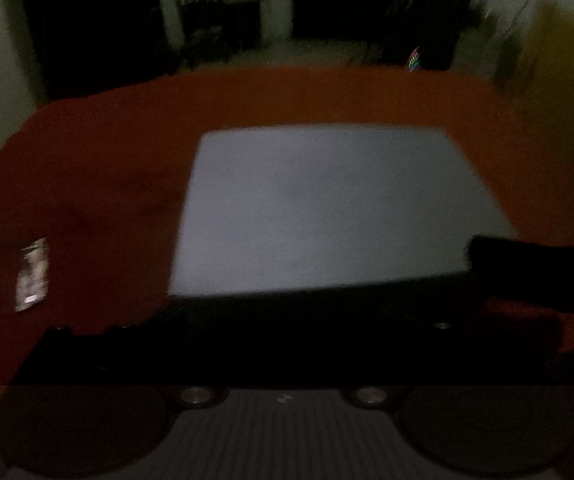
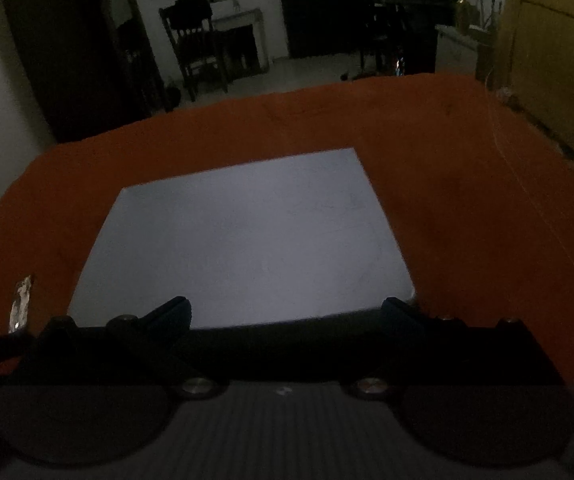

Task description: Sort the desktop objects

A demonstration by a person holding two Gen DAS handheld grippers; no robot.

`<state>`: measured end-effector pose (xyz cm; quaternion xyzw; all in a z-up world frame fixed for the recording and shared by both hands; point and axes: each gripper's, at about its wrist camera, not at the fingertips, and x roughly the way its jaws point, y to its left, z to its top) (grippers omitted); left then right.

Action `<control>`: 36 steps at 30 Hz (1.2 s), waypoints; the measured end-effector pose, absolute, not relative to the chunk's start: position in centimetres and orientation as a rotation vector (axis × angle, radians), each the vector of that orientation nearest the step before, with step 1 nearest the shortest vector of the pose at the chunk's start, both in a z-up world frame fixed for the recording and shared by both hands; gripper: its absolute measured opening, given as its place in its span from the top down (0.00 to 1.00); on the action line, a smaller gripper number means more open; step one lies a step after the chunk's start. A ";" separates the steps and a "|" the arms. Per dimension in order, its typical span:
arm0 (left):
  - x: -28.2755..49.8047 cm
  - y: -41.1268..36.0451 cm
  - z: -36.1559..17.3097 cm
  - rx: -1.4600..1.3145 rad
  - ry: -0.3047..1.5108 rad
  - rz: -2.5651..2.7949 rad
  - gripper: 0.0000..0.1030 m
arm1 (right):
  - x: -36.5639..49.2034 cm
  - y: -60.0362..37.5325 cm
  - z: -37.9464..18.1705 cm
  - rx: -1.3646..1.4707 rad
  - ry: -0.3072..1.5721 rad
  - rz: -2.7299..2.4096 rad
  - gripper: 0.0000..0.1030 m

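Both grippers hang low at the near edge of the table as I watch through dim wrist views. On my right gripper [image 2: 287, 312] the two dark fingers [image 2: 171, 314] stand wide apart with nothing between them, their tips just over the near edge of a pale grey mat [image 2: 243, 236]. My left gripper [image 1: 287, 312] is lost in shadow and motion blur; I see only a black bar across the bottom of its view, so I cannot tell whether its jaws are apart or together. A dark, blurred bar [image 1: 539, 268] reaches in from the right edge of the left wrist view, crossing the mat's [image 1: 319, 208] near right corner; I cannot tell what it is. The mat lies flat in the middle of an orange-red tablecloth [image 2: 467, 200] that covers the table to its far edge. A small silvery packet [image 1: 32, 274] lies on the cloth near the table's left edge, well apart from the mat; the right wrist view catches it [image 2: 21, 304] just beyond the left end of that gripper's body. Beyond the far edge, a dark wooden chair [image 2: 193, 40] stands on a pale floor, and a yellowish wooden panel [image 2: 555, 52] rises past the table's far right corner.
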<state>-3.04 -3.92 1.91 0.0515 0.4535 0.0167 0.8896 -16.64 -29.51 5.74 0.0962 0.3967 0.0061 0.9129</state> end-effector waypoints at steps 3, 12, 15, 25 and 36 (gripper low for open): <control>-2.8 -3.3 1.9 0.106 0.945 0.088 0.01 | -16.4 -30.0 5.8 0.212 0.843 0.004 0.00; -2.0 -0.2 0.8 -0.165 1.027 -0.020 0.01 | -15.4 -29.0 4.3 0.134 0.974 0.009 0.00; -2.1 -0.5 0.8 -0.135 1.021 -0.021 0.01 | -15.5 -28.8 4.8 0.106 0.938 -0.010 0.00; -2.2 -1.0 1.3 -0.102 1.022 -0.004 0.01 | -15.1 -28.7 4.5 0.106 0.966 0.010 0.00; -2.6 -1.2 1.2 -0.067 0.999 0.001 0.01 | -15.1 -28.2 3.9 0.073 0.957 0.022 0.00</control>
